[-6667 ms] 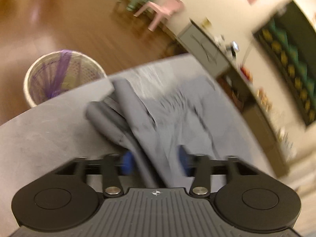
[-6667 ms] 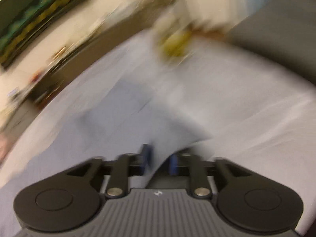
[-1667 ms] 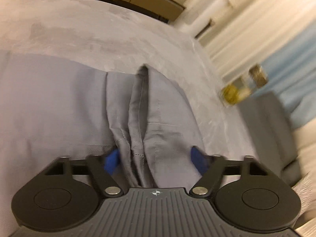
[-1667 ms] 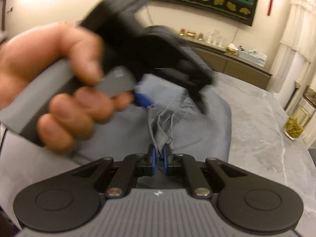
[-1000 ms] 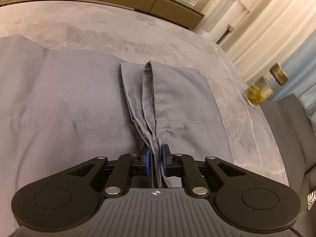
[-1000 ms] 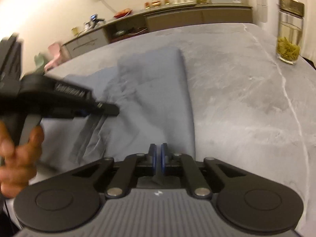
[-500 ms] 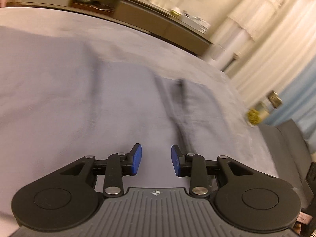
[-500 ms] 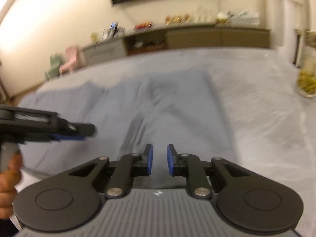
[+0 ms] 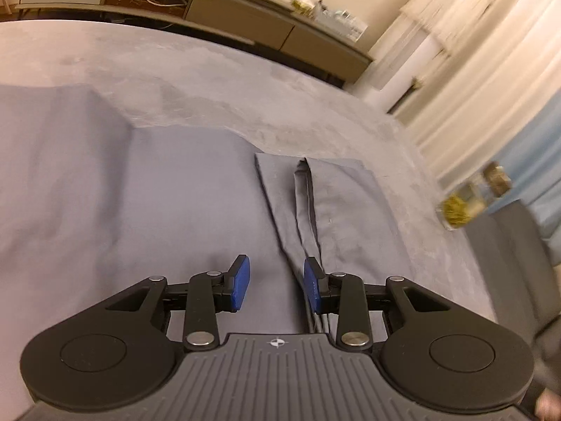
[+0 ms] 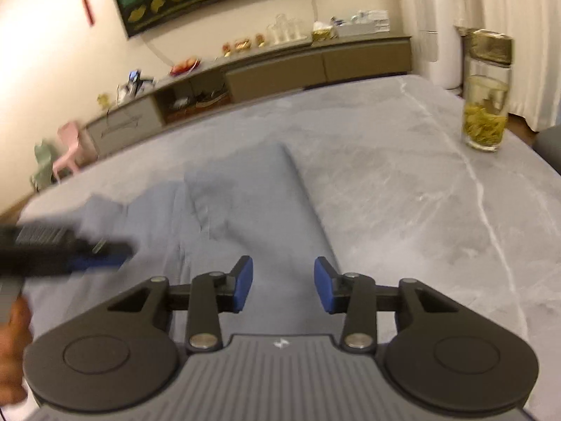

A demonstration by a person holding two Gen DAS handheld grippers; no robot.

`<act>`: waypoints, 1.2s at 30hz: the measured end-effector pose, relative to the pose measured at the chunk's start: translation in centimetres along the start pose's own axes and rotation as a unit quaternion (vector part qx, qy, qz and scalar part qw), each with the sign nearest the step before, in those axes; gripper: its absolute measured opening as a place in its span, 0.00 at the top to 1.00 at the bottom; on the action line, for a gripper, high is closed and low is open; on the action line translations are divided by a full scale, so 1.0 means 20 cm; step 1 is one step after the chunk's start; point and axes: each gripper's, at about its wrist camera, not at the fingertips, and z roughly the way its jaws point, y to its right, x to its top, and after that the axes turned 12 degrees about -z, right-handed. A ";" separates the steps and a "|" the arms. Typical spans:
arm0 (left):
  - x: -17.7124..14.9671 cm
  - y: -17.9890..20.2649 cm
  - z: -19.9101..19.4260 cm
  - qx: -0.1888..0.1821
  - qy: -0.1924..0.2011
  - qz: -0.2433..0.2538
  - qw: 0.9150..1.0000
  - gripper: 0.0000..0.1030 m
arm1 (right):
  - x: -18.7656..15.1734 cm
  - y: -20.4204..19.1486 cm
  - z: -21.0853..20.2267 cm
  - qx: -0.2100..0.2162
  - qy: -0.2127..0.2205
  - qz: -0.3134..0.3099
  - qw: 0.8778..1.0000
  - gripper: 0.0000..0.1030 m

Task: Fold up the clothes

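Table (image 10: pixel 403 175): hand (image 10: pixel 12 343) only right-wrist.

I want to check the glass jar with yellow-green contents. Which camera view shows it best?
The right wrist view: the glass jar stands sharp and whole on the table. The left wrist view shows it small, blurred, near the frame edge.

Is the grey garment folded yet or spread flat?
Partly folded: the grey cloth garment has one edge doubled onto itself, a bunched seam along the overlap, and the rest lies spread on the grey marble table.
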 end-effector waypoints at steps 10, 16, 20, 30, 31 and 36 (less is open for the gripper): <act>0.01 0.24 0.30 0.014 -0.012 0.041 0.999 0.65 | -0.01 0.03 0.09 -0.038 -0.039 -0.034 0.998 0.72; -0.01 0.30 0.34 0.005 -0.021 0.046 0.999 0.65 | -0.01 0.11 0.07 -0.050 -0.042 -0.015 0.998 0.72; -0.06 0.30 0.31 -0.006 -0.025 0.038 0.999 0.65 | -0.01 0.13 0.05 -0.047 -0.041 -0.011 0.998 0.70; -0.21 0.35 0.29 -0.042 -0.043 0.033 0.998 0.61 | -0.01 0.15 0.03 -0.058 -0.039 -0.003 0.998 0.67; -0.21 0.35 0.29 -0.044 -0.045 0.031 0.998 0.61 | -0.01 0.16 0.02 -0.058 -0.036 0.000 0.998 0.66; -0.20 0.28 0.26 -0.040 -0.034 0.005 0.999 0.61 | -0.01 0.15 -0.04 -0.042 -0.016 0.000 0.999 0.64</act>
